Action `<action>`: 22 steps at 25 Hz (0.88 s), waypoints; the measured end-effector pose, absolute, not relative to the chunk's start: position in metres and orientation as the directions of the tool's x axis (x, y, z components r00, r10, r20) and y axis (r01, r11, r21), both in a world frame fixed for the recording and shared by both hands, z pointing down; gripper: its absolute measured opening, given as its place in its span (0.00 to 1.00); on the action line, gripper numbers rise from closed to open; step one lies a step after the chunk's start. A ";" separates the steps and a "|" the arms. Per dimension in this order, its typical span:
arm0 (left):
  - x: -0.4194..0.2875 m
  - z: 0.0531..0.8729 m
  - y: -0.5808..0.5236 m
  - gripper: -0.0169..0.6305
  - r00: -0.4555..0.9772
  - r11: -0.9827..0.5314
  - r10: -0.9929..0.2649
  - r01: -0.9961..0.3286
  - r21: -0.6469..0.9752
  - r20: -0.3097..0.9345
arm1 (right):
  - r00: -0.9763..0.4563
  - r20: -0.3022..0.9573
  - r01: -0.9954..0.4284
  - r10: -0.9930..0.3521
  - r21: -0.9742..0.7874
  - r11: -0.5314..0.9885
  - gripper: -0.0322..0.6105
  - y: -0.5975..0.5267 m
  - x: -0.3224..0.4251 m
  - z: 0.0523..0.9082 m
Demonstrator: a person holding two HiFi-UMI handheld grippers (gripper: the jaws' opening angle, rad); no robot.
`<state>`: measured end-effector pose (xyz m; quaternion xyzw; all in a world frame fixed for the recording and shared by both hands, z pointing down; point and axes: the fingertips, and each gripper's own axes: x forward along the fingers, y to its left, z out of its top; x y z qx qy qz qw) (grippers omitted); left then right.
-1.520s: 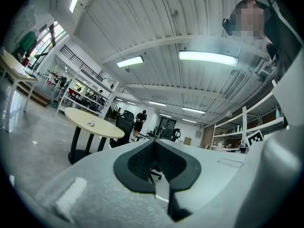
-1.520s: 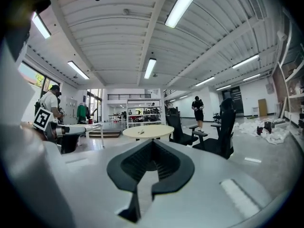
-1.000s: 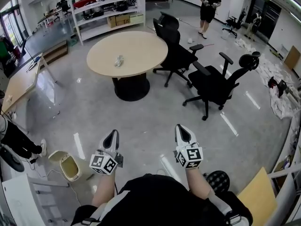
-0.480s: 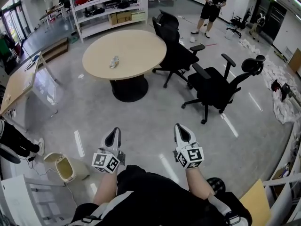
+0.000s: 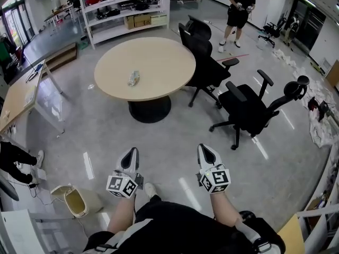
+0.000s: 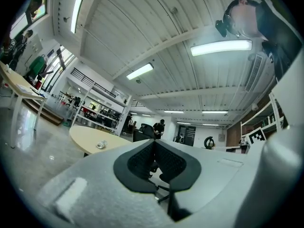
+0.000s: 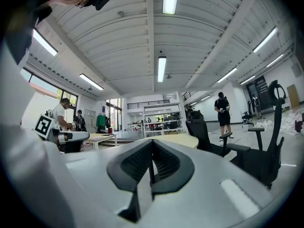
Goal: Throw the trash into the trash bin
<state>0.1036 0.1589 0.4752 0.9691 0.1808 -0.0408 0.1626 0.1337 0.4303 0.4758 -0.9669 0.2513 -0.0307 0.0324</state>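
The trash, a small crumpled clear piece (image 5: 134, 78), lies on the round beige table (image 5: 159, 57) ahead of me; in the left gripper view the same trash (image 6: 100, 145) sits on the table's near part. The trash bin (image 5: 74, 201), cream with an open top, stands on the floor at my lower left. My left gripper (image 5: 131, 152) and right gripper (image 5: 204, 149) are held side by side in front of my body, well short of the table. Both are shut with nothing between the jaws, as the left gripper (image 6: 154, 142) and right gripper (image 7: 152, 141) show in their own views.
Two black office chairs (image 5: 209, 62) (image 5: 254, 110) stand right of the table. A white desk (image 5: 21, 97) is at the left, shelving (image 5: 124, 12) behind the table. A person in black (image 5: 238, 9) stands far back. Another person's legs (image 5: 16, 157) show at the left edge.
I have walked forward: the table and chairs sit nearer and more central, and the bin has slid along the lower left. Both grippers keep their pose and stay shut.
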 end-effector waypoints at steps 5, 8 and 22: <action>0.156 0.469 0.108 0.03 0.932 -0.887 0.326 0.360 0.290 -0.159 | 0.851 0.013 -0.523 -0.525 -0.064 -0.850 0.06 0.378 0.187 0.462; 0.177 0.472 0.073 0.03 0.940 -0.895 0.304 0.337 0.291 -0.154 | 0.843 0.018 -0.536 -0.538 -0.062 -0.842 0.06 0.345 0.216 0.463; 0.213 0.498 -0.041 0.03 0.970 -0.911 0.220 0.243 0.333 -0.106 | 0.778 0.062 -0.622 -0.625 -0.063 -0.780 0.06 0.220 0.277 0.477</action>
